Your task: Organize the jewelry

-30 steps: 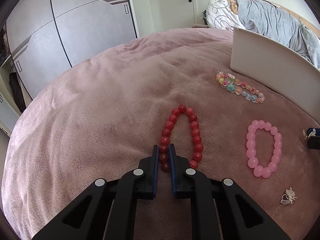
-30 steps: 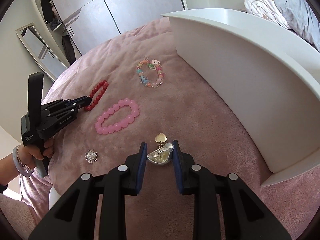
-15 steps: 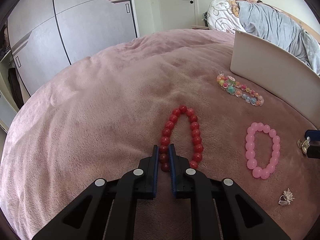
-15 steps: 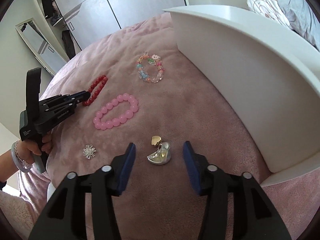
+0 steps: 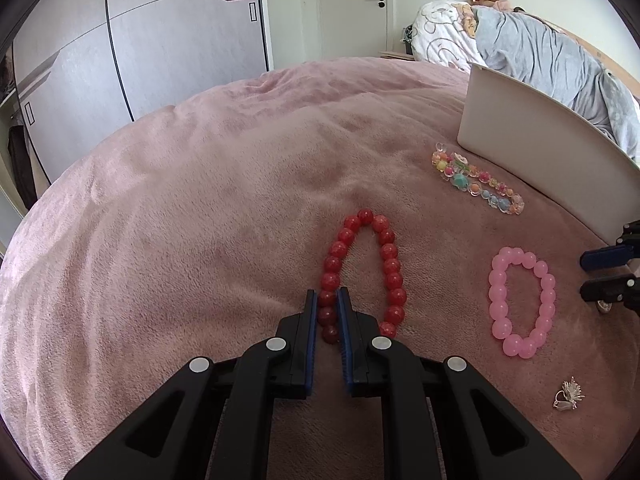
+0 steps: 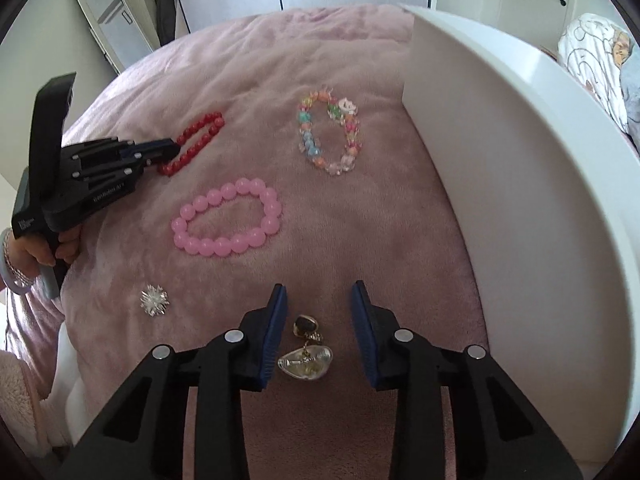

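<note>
The red bead bracelet lies on the pink blanket, and my left tongs pinch its near strand. My right tongs stand wide apart around the shell earring, gripping nothing. The pink bracelet rests between them, beside the white box.

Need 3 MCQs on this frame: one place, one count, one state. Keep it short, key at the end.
1. Where does the multicolour bead bracelet lie?
A. inside the white box
B. on the pink blanket beside the white box
C. in the right gripper

2. How many bead bracelets are on the blanket?
A. two
B. three
C. five

3. What state is the left gripper in?
A. shut on the red bead bracelet
B. wide open, holding nothing
C. shut on the pink bead bracelet

Key: B, it rests on the blanket by the box wall; B, red, pink and multicolour; A, red beads sit between its fingers.
</note>
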Motion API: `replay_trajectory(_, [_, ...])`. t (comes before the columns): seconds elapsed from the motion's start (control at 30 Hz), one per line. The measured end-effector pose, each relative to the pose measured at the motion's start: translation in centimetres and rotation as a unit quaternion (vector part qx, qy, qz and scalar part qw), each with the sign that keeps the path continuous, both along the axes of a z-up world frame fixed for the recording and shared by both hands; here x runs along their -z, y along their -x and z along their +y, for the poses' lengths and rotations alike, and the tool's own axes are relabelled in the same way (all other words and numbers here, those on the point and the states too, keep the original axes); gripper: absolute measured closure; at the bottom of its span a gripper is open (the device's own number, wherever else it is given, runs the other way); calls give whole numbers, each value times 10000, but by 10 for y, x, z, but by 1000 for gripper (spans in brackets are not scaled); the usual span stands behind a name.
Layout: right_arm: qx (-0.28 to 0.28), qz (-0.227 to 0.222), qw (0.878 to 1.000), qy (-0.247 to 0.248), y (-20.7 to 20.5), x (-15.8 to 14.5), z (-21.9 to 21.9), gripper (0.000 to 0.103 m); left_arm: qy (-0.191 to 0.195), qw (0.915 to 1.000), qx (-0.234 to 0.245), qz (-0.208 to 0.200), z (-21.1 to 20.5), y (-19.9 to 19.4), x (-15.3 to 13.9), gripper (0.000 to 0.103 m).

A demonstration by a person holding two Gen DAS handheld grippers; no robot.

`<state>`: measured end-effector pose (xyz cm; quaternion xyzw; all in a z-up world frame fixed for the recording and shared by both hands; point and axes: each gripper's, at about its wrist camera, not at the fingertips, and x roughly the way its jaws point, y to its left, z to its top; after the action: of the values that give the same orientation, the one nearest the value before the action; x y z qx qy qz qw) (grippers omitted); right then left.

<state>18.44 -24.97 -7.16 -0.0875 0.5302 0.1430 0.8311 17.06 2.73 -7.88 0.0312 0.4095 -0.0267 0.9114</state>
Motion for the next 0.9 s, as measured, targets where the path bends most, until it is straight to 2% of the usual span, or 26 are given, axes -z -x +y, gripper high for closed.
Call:
replay_trajectory(0.03, [-4, 0, 10000, -8, 0, 0, 0, 72, 10, 10000, 2, 2, 0, 0, 0, 88])
replay_trajectory(0.17, [-60, 69, 9999, -75, 2, 2, 2, 87, 18, 10000, 4, -1, 0, 1, 0, 88])
replay_trajectory(0.3, [-40, 84, 9999, -104, 4, 0, 0, 90, 11, 10000, 5, 0, 0, 1, 0, 88])
replay_trajectory(0.57, [62, -105, 9997, -220, 9, -13, -6, 91, -85, 10000, 2, -3, -2, 1, 1, 88])
replay_trajectory(0.9, [105, -97, 9997, -222, 15, -19, -9, 89, -123, 9999, 6, -5, -2, 1, 1, 88])
